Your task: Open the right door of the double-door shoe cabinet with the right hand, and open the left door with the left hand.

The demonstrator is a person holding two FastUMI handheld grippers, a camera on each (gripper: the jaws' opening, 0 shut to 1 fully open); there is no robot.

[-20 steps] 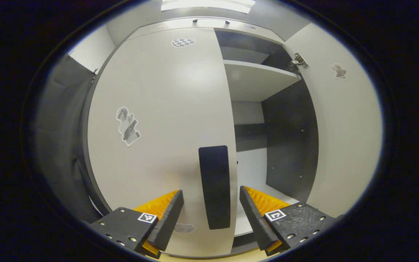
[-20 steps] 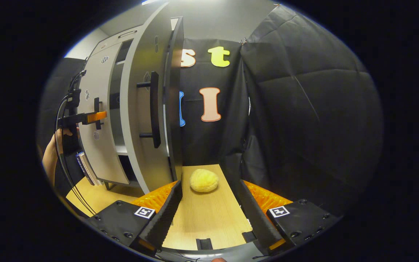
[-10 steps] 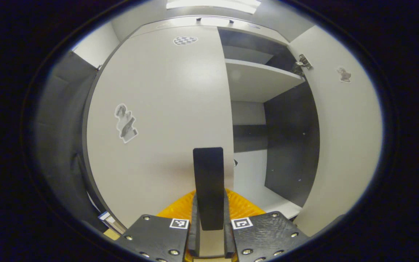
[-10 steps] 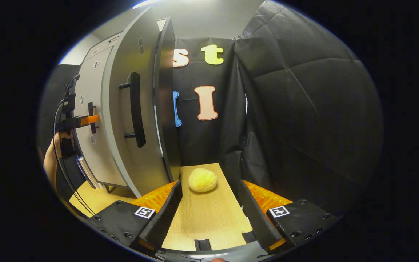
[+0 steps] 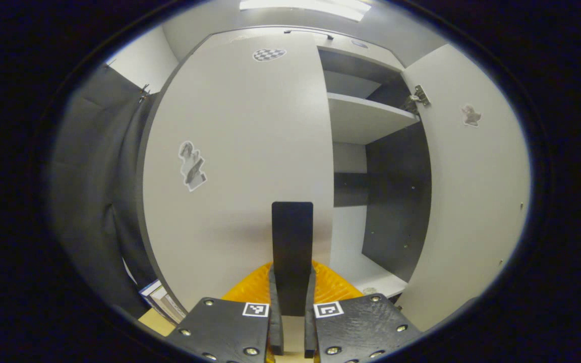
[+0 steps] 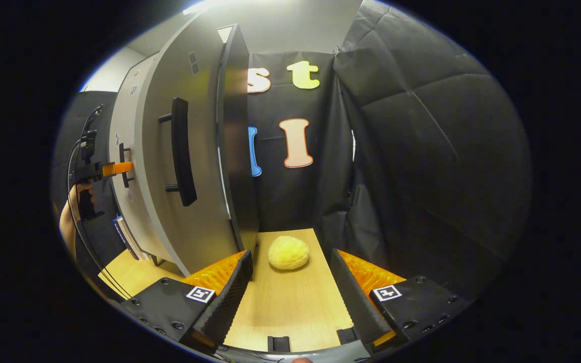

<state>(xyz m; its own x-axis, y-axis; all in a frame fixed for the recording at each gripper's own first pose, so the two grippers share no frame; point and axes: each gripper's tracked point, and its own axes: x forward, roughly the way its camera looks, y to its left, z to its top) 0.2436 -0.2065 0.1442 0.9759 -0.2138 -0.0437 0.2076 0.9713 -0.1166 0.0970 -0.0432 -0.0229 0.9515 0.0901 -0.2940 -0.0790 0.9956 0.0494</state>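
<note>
Both fingers of my left gripper (image 5: pixel 290 302) pinching the left door's handle (image 5: pixel 292 242), right door (image 6: pixel 189 166) swung open, my right gripper (image 6: pixel 290 282) spread wide over the table (image 6: pixel 290 307).

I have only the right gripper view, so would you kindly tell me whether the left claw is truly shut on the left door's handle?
Observer: Yes. In the left gripper view the left claw is shut on the left door's handle, with one finger pressed to each side.
Operator: Thank you. What shows inside the cabinet past the open right door?
Observer: A pale shelf crosses the upper part, with a dark side wall below it.
Operator: And the right door's inner face?
Observer: The right door carries a metal hinge near its top.
</note>
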